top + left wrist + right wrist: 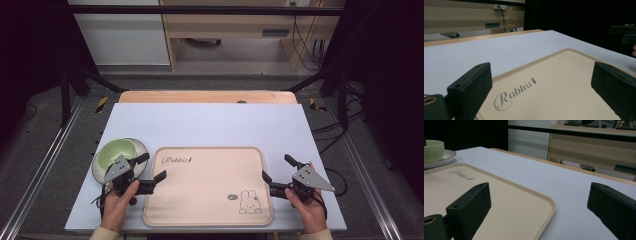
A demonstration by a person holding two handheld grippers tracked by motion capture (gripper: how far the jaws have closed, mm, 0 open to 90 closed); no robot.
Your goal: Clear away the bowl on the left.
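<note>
On the worktop (210, 122), near edge, I have both claws parked either side of the tray (207, 187). Left claw (154, 167) sits at the tray's left rim, jaws spread wide, nothing between them, aimed across the "Rabbit" print (514, 94). Right claw (277, 172) mirrors it at the right rim, also wide open and empty, one jaw over the tray corner, the other over bare sheet. My read: symmetric stance so I can take the tray by both side edges at once.

Green bowl (117, 152) sits on its plate (97, 172) just left of the tray, behind my left hand (117, 202), clear of the tray rim.

Surface is a pale matte sheet over a wooden top. Room behind: dark frame rails, grey floor, wooden furniture, cables at the right.
</note>
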